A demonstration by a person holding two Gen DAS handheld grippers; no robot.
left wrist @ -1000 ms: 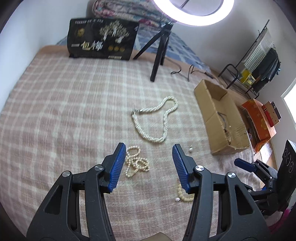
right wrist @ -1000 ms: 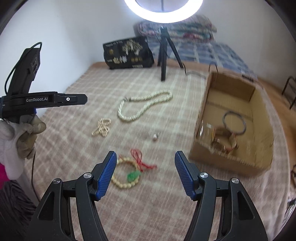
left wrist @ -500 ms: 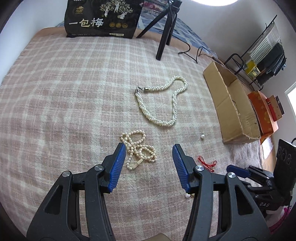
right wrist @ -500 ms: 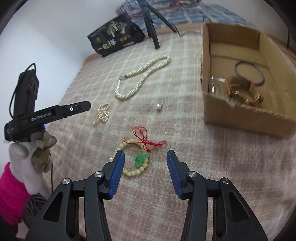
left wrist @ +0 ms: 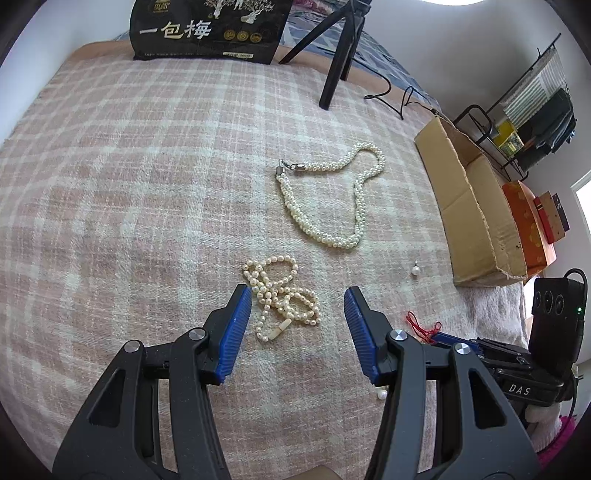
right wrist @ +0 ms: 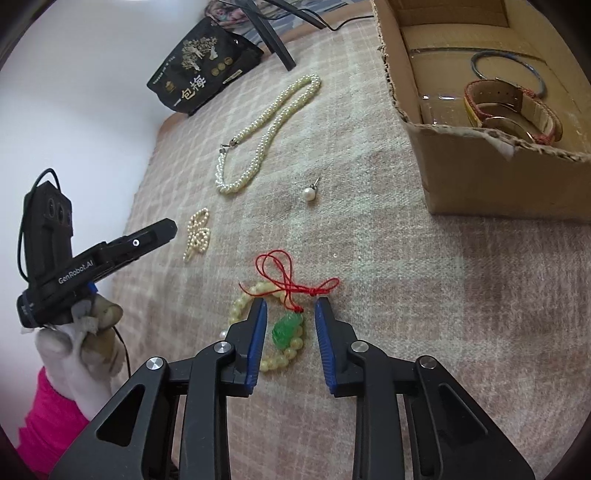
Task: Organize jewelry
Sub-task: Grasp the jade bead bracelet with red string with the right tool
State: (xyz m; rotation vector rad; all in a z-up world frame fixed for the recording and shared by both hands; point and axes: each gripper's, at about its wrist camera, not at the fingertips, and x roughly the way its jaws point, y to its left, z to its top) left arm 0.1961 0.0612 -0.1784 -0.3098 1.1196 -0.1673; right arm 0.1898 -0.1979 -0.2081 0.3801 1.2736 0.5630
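Observation:
My left gripper (left wrist: 298, 295) is open and hangs low over a tangled thin pearl strand (left wrist: 280, 295), which lies between its blue pads without touching them. My right gripper (right wrist: 290, 306) is closing. A green jade pendant (right wrist: 286, 328) on a yellowish bead bracelet (right wrist: 240, 310) with a red cord (right wrist: 284, 273) lies between its pads, and a gap shows on both sides. A thick twisted pearl necklace (left wrist: 332, 206) and a pearl stud (left wrist: 416, 270) lie farther out on the plaid blanket (left wrist: 147, 184).
An open cardboard box (right wrist: 480, 177) on the right holds a watch (right wrist: 513, 107) and a bangle (right wrist: 509, 62). A loose pearl (left wrist: 381, 394) lies by the bracelet. A black snack bag (left wrist: 210, 29) and a tripod (left wrist: 336, 66) stand at the far edge. A gloved hand (right wrist: 85, 339) holds the left gripper.
Both grippers have sunk toward the blanket. The right jaws have narrowed around the jade pendant and that view has rolled. The left jaws keep the same width over the thin strand.

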